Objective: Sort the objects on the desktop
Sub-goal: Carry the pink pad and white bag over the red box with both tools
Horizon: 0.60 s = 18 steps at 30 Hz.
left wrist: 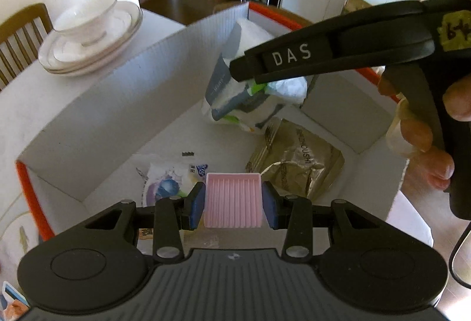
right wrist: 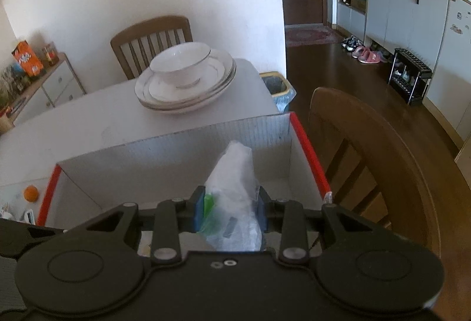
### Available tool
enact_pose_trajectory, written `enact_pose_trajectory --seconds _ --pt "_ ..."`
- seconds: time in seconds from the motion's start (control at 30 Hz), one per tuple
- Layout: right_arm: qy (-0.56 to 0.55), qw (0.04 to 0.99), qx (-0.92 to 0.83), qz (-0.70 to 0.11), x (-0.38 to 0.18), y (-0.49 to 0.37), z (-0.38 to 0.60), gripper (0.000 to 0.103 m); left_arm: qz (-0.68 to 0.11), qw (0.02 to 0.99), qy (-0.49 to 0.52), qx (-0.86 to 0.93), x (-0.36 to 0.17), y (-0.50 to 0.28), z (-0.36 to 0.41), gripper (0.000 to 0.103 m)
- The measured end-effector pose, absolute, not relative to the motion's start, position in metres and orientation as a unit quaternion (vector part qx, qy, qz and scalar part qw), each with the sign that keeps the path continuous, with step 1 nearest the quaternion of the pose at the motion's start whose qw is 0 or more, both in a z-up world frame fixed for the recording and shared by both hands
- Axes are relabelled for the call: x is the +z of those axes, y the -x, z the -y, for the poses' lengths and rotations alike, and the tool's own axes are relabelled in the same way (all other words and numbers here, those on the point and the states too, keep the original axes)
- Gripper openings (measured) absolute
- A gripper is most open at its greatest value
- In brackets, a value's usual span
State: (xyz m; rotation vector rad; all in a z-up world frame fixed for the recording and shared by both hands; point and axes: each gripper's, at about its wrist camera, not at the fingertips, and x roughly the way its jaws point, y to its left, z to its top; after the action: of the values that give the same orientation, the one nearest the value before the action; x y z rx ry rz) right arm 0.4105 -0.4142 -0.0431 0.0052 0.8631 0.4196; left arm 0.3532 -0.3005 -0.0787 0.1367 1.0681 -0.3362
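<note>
Left tool (left wrist: 233, 204) clamped pink ridged tray (left wrist: 234, 200) above cardboard box (left wrist: 117, 79) floor, directly over snack packets. Right tool (right wrist: 231, 207) gripped plastic wipes pack (right wrist: 235, 203) nearer box's far wall.

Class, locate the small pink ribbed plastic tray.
Left wrist view, bottom centre: the small pink ribbed plastic tray sits clamped in the left claw, above the white cardboard box.

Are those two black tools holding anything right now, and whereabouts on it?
Yes. The left tool clamps a pink ribbed tray by its two side walls. The right tool pinches a crinkled plastic bag across its middle.
</note>
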Motion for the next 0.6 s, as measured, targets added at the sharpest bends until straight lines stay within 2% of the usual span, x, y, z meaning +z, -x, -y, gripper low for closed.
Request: enact_pose_trajectory --seconds 0.33,0.5,0.6 --pt "-0.004 0.876 0.228 -0.425 -0.044 -0.407 0.420 0.039 -0.545 0.818 -0.067 -0.172 -0.094 -0.361 0.304 0.040" --pt "-0.008 0.874 0.229 -0.429 -0.045 -0.402 0.425 0.048 -0.554 0.812 -0.065 -0.172 -0.097 -0.359 0.303 0.040" --pt "-0.012 0.874 0.226 -0.429 -0.044 -0.399 0.430 0.051 -0.553 0.811 -0.069 -0.176 -0.095 -0.357 0.303 0.043"
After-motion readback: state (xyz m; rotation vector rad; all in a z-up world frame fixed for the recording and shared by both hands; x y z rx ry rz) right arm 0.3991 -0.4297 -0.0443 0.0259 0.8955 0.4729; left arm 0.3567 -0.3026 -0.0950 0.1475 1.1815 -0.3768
